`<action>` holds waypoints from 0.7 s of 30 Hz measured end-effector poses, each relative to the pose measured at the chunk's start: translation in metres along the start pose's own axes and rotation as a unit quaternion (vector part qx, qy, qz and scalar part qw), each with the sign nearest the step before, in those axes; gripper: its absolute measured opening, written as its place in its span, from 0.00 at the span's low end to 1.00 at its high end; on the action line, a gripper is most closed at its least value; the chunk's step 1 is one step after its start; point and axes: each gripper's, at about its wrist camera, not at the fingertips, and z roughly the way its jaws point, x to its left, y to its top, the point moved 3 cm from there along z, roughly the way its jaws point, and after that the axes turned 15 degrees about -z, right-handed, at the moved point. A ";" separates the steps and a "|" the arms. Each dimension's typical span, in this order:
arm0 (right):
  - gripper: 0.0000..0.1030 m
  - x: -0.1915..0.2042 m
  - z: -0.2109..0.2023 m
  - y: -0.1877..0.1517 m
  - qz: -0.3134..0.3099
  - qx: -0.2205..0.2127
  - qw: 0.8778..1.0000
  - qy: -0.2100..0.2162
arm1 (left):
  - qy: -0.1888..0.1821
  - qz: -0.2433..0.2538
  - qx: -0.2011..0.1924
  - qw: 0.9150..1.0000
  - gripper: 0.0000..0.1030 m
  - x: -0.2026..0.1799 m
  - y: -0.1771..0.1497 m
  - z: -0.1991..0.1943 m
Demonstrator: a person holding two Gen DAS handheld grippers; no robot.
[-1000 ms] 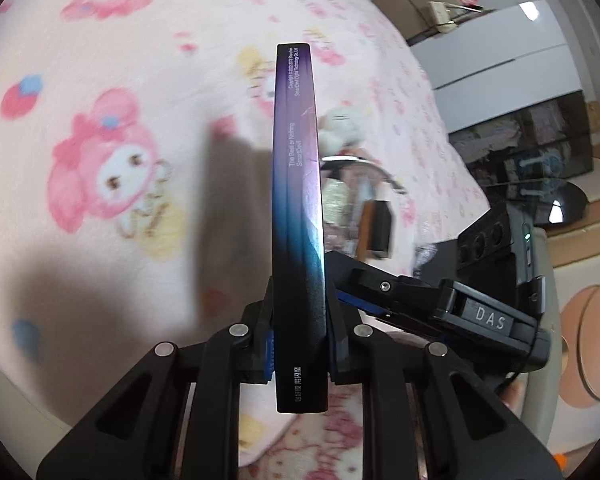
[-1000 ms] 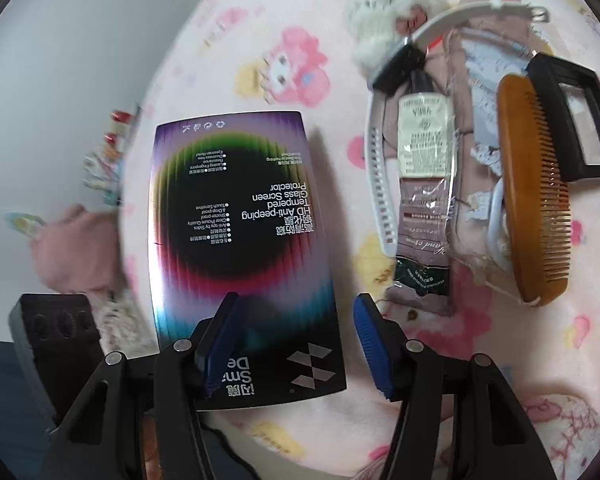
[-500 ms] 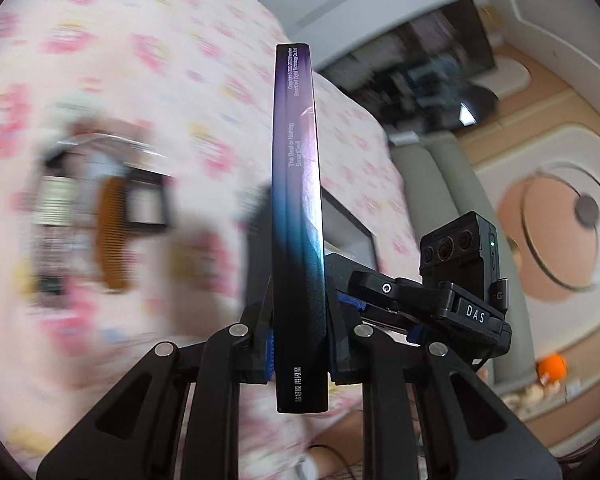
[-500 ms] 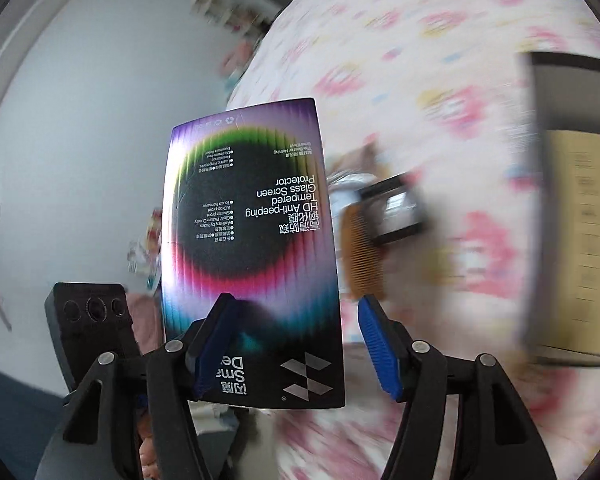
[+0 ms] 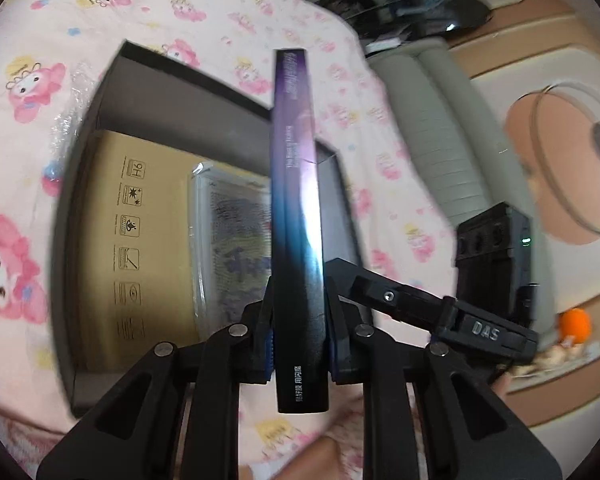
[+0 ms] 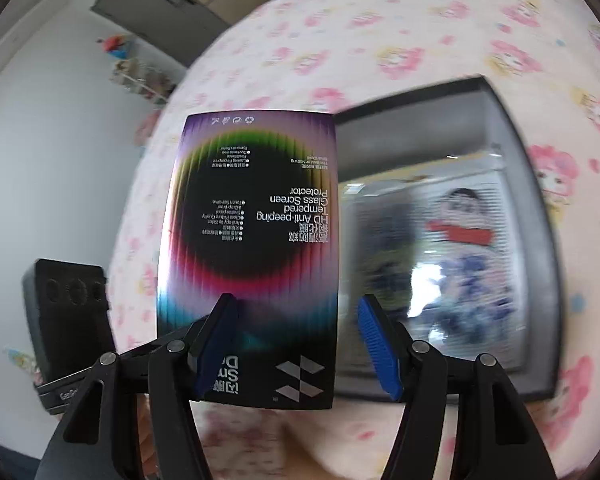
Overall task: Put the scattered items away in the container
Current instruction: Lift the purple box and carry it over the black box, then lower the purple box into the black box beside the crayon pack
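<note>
My left gripper [image 5: 300, 304] is shut on a flat screen-protector box [image 5: 298, 220], seen edge-on and held upright over the container. The container [image 5: 188, 96] is a dark grey open box with a tan cardboard floor, and a plastic-wrapped cartoon packet [image 5: 236, 240] lies inside it. In the right wrist view the same colourful box [image 6: 256, 232] shows its printed face. My right gripper [image 6: 300, 344] is open around its lower part, and its blue pads [image 6: 376, 344] do not press on it. The container [image 6: 532, 208] and its packet [image 6: 460, 248] lie behind.
The container rests on a pink cartoon-print bedspread [image 5: 32, 84]. Past the bed's edge are a grey padded piece [image 5: 440, 152], a round patterned floor [image 5: 560, 160] and an orange ball [image 5: 576, 322]. A white wall [image 6: 40, 160] stands to the left in the right wrist view.
Both grippers swung away from the comb, tube and hair clip and now hang over the dark container. The left one still carries the box; the right jaws stand a little wider.
</note>
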 end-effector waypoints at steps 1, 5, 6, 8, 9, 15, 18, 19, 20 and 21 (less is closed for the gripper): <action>0.58 -0.010 0.005 0.000 0.002 0.004 1.000 -0.005 | 0.008 0.002 0.000 1.000 0.17 -0.001 0.000 0.008; 0.58 -0.039 0.023 -0.007 0.027 0.020 0.999 -0.009 | 0.041 -0.010 0.016 0.999 0.17 0.006 0.002 0.030; 0.58 -0.038 0.027 -0.009 0.031 0.024 0.999 -0.010 | 0.049 -0.009 0.017 0.999 0.17 0.009 0.002 0.034; 0.58 -0.040 0.036 -0.011 0.036 0.032 0.999 -0.008 | 0.059 -0.006 0.018 0.998 0.17 0.014 0.001 0.036; 0.58 -0.042 0.041 -0.012 0.044 0.035 0.998 -0.005 | 0.063 -0.007 0.021 0.998 0.18 0.016 0.000 0.036; 0.58 -0.034 0.052 -0.015 0.051 0.051 0.997 -0.009 | 0.122 -0.006 0.032 0.992 0.32 0.027 -0.001 0.040; 0.58 -0.031 0.062 -0.018 0.052 0.065 0.996 -0.013 | 0.173 0.003 0.021 0.985 0.43 0.036 0.003 0.035; 0.58 -0.030 0.064 -0.018 0.048 0.068 0.996 -0.020 | 0.184 0.005 0.018 0.983 0.44 0.038 0.002 0.033; 0.58 -0.028 0.066 -0.019 0.045 0.070 0.996 -0.023 | 0.195 0.007 0.016 0.981 0.45 0.038 0.002 0.031; 0.58 -0.025 0.067 -0.018 0.039 0.073 0.996 -0.026 | 0.210 0.010 0.015 0.978 0.46 0.039 0.002 0.029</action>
